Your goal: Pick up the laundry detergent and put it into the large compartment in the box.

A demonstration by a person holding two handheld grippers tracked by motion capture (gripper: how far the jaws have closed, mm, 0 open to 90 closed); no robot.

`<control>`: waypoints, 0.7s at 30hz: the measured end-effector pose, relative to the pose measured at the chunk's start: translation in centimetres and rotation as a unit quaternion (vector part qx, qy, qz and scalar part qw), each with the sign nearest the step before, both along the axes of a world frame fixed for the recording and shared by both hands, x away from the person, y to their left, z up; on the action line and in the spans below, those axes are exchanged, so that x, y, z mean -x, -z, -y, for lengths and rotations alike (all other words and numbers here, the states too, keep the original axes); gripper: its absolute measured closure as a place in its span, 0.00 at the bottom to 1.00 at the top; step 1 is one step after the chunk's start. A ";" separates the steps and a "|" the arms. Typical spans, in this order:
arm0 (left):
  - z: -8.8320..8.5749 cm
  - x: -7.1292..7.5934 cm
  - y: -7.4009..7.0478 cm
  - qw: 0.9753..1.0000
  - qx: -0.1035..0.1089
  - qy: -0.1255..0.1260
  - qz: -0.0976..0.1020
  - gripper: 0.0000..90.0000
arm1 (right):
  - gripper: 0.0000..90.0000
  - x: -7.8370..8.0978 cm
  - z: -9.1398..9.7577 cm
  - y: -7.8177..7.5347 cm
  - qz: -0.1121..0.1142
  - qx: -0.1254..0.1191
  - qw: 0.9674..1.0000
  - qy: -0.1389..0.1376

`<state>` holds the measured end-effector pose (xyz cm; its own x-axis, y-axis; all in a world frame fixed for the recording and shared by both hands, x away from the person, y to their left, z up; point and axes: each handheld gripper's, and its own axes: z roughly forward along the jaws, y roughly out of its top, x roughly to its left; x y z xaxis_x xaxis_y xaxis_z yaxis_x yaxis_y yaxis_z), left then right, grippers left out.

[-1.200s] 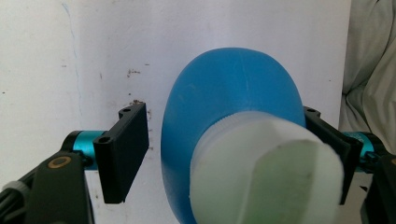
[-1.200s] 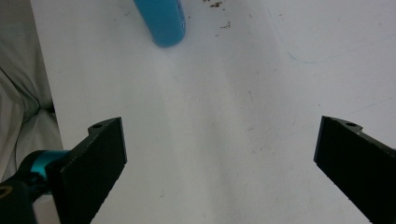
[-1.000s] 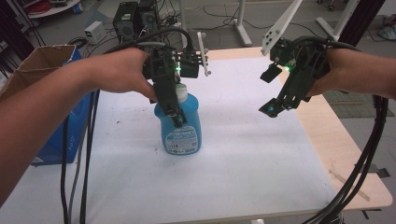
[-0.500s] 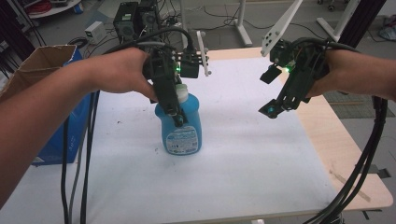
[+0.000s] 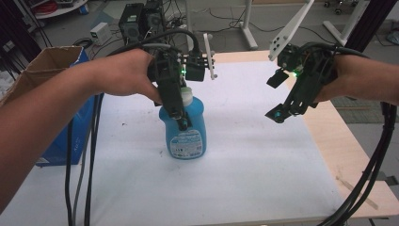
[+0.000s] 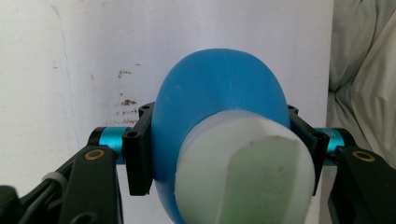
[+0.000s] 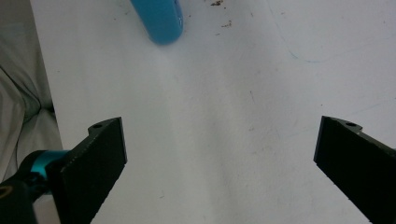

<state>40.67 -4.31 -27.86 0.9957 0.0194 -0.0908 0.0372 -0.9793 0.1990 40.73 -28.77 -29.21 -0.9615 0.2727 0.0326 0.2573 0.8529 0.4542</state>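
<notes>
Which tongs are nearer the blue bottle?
Left. The left tongs clamp the bottle just below its cap; the right tongs hang open, well off to its side.

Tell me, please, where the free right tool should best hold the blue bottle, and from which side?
Probably the white cap, from above. The blue bottle stands upright, and the left tool is shut on its shoulder, so the cap stays reachable. The right tool hangs open to its right.

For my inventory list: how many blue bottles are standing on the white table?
1. The blue bottle stands upright left of the middle of the white table, clamped near its white cap by the left hand-held gripper.
</notes>
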 end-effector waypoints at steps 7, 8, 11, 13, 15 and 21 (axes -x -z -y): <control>-0.9 0.5 -2.4 1.000 0.002 -0.015 0.003 0.42 | 0.02 0.0 0.0 0.0 0.000 0.000 1.000 -0.001; -1.5 0.7 -3.6 1.000 0.000 -0.019 0.007 0.42 | 0.02 0.1 0.0 -0.1 -0.001 0.001 1.000 0.000; -2.4 1.0 -5.7 1.000 0.001 -0.027 0.015 0.42 | 0.02 0.0 0.0 0.0 -0.001 0.000 1.000 -0.002; -3.1 1.1 -7.3 0.999 0.004 -0.033 0.022 0.42 | 0.02 0.0 0.0 0.0 -0.002 0.000 1.000 -0.001; -3.4 1.1 -8.0 0.999 0.006 -0.037 0.025 0.42 | 0.02 0.0 -0.1 0.0 -0.002 0.001 1.000 -0.002; -6.3 1.0 -12.3 0.996 0.011 -0.080 0.036 0.42 | 0.02 -0.1 -0.5 0.0 -0.003 0.000 1.000 -0.007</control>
<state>39.68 2.03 -15.56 0.9839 0.1776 -0.0213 0.1777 -0.9573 0.2279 40.84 -28.24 -29.18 -0.9653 0.2585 0.0377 0.2471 0.8569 0.4525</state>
